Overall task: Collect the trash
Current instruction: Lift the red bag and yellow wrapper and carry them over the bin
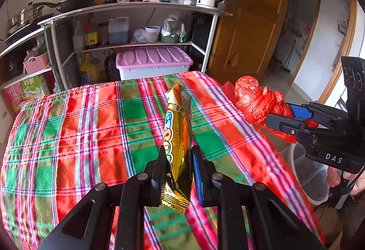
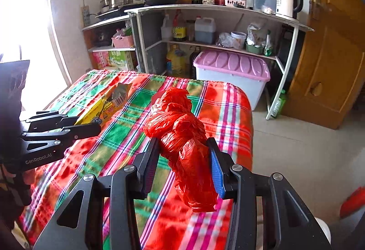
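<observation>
My left gripper (image 1: 179,154) is shut on a gold snack wrapper (image 1: 179,136) and holds it upright above the plaid tablecloth (image 1: 79,136). The wrapper also shows in the right wrist view (image 2: 107,104), sticking out of the left gripper (image 2: 91,123). My right gripper (image 2: 182,149) is shut on a crumpled red plastic bag (image 2: 182,136) above the table's right part. In the left wrist view the right gripper (image 1: 280,117) holds the red bag (image 1: 255,99) past the table's right edge, above a lined bin (image 1: 308,174).
A shelf unit (image 1: 136,28) with bottles, pans and a kettle stands behind the table. A pink-lidded storage box (image 1: 152,63) sits on the floor under it. A wooden door (image 1: 251,22) is at the right. Bare floor (image 2: 296,147) lies right of the table.
</observation>
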`<action>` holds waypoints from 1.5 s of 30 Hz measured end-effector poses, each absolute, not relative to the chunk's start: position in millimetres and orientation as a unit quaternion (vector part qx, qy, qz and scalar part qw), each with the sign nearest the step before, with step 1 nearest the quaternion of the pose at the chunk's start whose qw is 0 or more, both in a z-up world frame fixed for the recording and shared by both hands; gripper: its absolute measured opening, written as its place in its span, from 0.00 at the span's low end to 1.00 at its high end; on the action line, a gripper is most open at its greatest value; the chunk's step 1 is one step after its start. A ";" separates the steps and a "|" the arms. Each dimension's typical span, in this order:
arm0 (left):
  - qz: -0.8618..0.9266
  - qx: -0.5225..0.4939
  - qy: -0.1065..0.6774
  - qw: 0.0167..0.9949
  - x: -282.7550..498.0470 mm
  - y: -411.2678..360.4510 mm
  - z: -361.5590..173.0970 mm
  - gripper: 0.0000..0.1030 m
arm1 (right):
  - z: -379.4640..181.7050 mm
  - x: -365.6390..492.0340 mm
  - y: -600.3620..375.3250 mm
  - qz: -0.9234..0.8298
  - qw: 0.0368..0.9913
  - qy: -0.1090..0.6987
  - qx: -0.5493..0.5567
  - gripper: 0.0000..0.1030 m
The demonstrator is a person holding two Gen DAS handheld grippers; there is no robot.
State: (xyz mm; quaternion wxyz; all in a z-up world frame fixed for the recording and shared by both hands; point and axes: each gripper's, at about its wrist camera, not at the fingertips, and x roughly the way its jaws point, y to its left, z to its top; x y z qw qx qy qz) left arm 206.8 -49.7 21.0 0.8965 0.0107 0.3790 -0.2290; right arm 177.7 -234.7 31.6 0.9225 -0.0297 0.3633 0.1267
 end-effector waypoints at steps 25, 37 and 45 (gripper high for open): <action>-0.312 0.018 0.335 0.889 96.3 -122.0 63.8 0.20 | 88.3 20.6 -307.5 0.016 0.951 0.309 0.017 0.42; -0.347 0.051 0.343 0.872 74.3 -202.0 49.5 0.20 | 76.5 -20.7 -368.7 -0.062 0.947 0.312 0.043 0.42; -0.379 0.070 0.358 0.850 69.3 -260.0 31.8 0.20 | 48.3 -36.4 -414.7 -0.107 0.933 0.336 0.070 0.42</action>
